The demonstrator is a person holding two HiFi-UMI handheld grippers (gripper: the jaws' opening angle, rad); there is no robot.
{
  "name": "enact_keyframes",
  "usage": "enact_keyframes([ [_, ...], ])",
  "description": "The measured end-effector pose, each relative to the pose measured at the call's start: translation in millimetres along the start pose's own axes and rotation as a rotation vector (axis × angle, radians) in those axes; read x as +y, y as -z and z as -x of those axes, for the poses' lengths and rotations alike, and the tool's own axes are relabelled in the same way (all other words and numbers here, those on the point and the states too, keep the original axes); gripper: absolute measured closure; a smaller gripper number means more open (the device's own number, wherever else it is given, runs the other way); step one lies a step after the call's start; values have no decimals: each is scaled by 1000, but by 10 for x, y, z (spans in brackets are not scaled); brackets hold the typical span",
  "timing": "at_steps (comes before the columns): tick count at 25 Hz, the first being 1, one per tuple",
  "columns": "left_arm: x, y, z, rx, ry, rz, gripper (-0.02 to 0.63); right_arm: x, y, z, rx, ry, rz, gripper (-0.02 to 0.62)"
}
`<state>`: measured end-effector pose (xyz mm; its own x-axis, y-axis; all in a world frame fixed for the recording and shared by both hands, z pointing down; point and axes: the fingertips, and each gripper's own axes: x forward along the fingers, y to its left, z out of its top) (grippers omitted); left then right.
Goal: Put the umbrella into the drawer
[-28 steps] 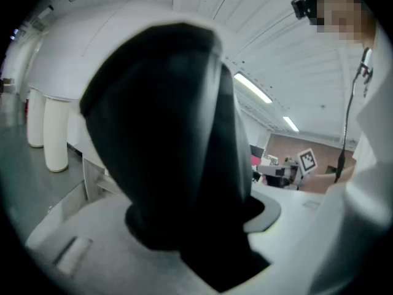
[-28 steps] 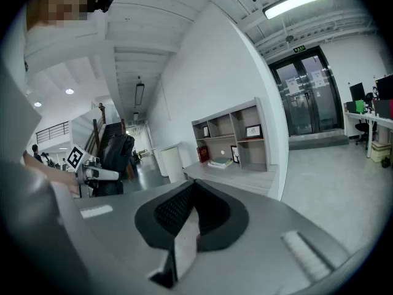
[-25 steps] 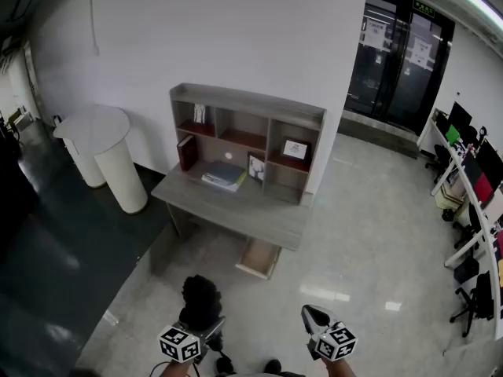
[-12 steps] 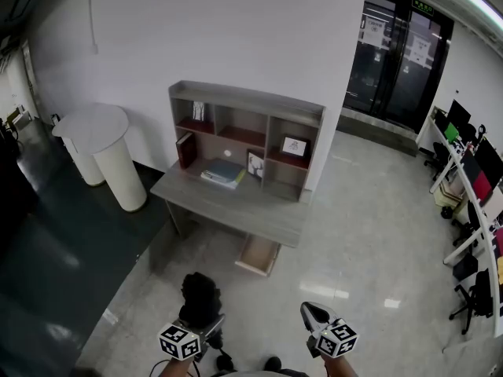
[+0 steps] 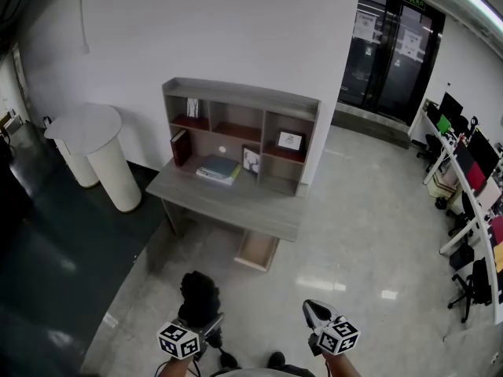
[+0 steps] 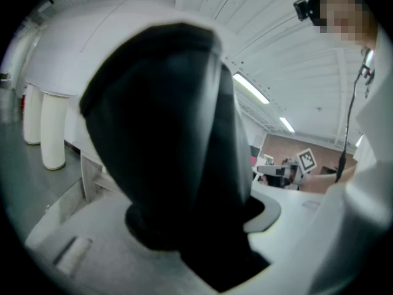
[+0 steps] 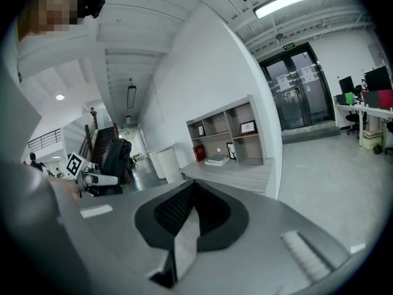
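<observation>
A folded black umbrella (image 5: 199,297) stands upright between the jaws of my left gripper (image 5: 206,322) at the bottom left of the head view. In the left gripper view the umbrella (image 6: 166,140) fills most of the picture, and the jaws are shut on it. My right gripper (image 5: 318,315) is at the bottom right, shut with nothing in it; its pads (image 7: 184,226) meet in the right gripper view. The drawer (image 5: 257,251) stands pulled out under the grey desk (image 5: 228,204), some way ahead of both grippers across the floor.
On the desk is a shelf unit (image 5: 240,128) with books and picture frames. White round columns (image 5: 98,151) stand left of the desk. Glass doors (image 5: 389,49) are at the back right, office chairs and desks (image 5: 471,210) along the right edge.
The head view has shifted a little, so the desk sits slightly further left in it. Both grippers keep their places, and the umbrella stays in the left one.
</observation>
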<state>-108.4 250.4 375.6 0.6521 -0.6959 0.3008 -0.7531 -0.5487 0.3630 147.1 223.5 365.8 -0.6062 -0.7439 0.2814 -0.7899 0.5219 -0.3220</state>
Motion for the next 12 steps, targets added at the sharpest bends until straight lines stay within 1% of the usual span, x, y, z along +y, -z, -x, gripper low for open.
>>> enact_keyframes([
  [3,69,16,47,10,19,-4,360,64,39,-18,-6,24,-20,601],
  [12,359,19,246,29,71,-18,360,348,205,-165,9,103,-14,601],
])
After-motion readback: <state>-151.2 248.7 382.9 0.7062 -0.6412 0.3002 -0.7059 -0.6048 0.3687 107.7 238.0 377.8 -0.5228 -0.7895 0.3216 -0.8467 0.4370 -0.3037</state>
